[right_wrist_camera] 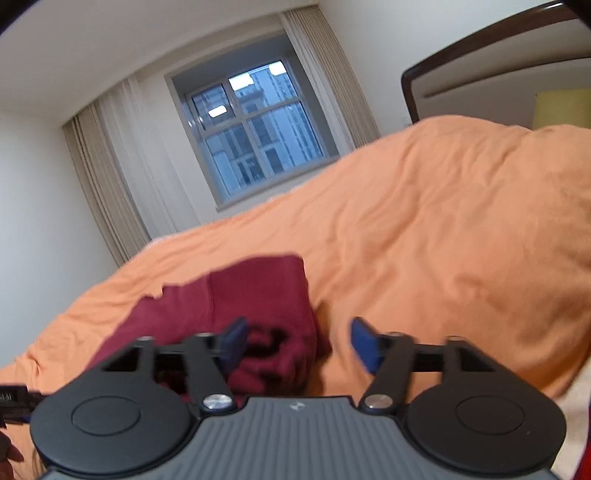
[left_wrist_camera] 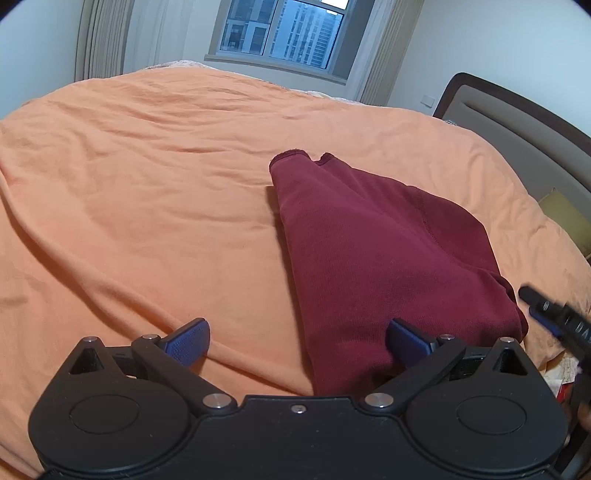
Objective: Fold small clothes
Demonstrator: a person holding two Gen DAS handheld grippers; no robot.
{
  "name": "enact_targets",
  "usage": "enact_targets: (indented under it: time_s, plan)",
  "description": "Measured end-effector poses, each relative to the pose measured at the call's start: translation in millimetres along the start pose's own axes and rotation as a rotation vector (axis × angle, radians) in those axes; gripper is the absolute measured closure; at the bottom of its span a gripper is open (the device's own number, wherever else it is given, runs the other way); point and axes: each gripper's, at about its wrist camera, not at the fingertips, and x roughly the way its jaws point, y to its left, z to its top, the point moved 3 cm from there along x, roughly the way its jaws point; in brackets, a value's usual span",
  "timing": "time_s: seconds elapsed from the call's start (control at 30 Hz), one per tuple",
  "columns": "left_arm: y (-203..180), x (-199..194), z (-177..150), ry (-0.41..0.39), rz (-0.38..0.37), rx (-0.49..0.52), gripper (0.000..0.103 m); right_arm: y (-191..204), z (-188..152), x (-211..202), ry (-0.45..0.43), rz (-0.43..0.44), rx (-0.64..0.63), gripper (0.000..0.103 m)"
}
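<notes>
Two hand-held grippers hang spread over a maroon garment [left_wrist_camera: 369,251] lying on an orange bedspread [left_wrist_camera: 147,184]. The left gripper [left_wrist_camera: 297,341] has its jaws wide apart and holds nothing; its left pad [left_wrist_camera: 188,343] sits over bare bedspread, while its right pad [left_wrist_camera: 408,341] lies over, or perhaps on, the garment's near end. The right gripper [right_wrist_camera: 297,345] is likewise parted and empty, one blue pad [right_wrist_camera: 232,345] above the garment's bunched near corner, the other [right_wrist_camera: 364,345] over the bedspread just beside it. That view is blurred, so whether either pad touches cloth cannot be told.

The garment [right_wrist_camera: 251,306] appears already doubled into a long, narrowing shape: from the left gripper it runs away toward the window [left_wrist_camera: 284,33], its far end just short of mid-bed, a seam showing on its right half. The right gripper's tip [left_wrist_camera: 546,310] shows just off the garment's right near corner.

Judging by the lay of the cloth, a fold has been made and the hands are between grasps. The next move likely calls for each gripper to close on a near corner, both layers together, then carry that edge toward the far end without dragging the bedspread.
</notes>
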Motion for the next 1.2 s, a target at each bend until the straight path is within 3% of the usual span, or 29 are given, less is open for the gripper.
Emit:
enact_targets:
  time_s: [0.17, 0.43, 0.77, 0.83, 0.93, 1.03, 1.07, 1.1, 1.13, 1.2]
  plan:
    - [-6.3, 0.3, 6.2, -0.006, 0.014, 0.020, 0.001, 5.4, 18.9, 29.8, 0.028, 0.030, -0.073, 0.010]
    - [-6.3, 9.3, 3.6, 0.010, 0.012, 0.023, 0.001, 6.6, -4.5, 70.2, 0.152, 0.090, -0.078, 0.008]
    - [4.2, 24.3, 32.8, -0.025, -0.052, -0.013, 0.001, -6.4, 8.9, 84.6, 0.146, 0.167, 0.014, 0.003]
    - [9.2, 37.3, 41.1, -0.011, -0.060, -0.051, 0.001, -8.1, 12.9, 92.7, 0.148, 0.165, 0.031, 0.012]
    - [15.8, 58.7, 50.6, 0.038, -0.092, -0.104, 0.001, -11.7, 12.0, 101.8, 0.171, 0.142, 0.060, 0.040]
    - [15.1, 69.2, 54.3, 0.048, -0.125, -0.097, 0.003, -10.2, 7.4, 104.6, 0.184, 0.170, 0.068, 0.057]
    - [13.6, 72.0, 55.0, 0.054, -0.140, -0.089, 0.005, -7.7, 6.7, 103.8, 0.178, 0.170, 0.046, 0.068]
    - [12.2, 74.4, 55.5, 0.063, -0.160, -0.085, 0.014, -5.1, 6.5, 102.5, 0.170, 0.183, 0.027, 0.077]
    - [11.0, 76.2, 56.3, 0.069, -0.188, -0.085, 0.034, -2.1, 7.2, 100.8, 0.162, 0.193, 0.010, 0.085]
    - [7.4, 78.2, 58.4, 0.076, -0.213, -0.096, 0.051, 6.3, 10.4, 95.7, 0.144, 0.179, -0.039, 0.086]
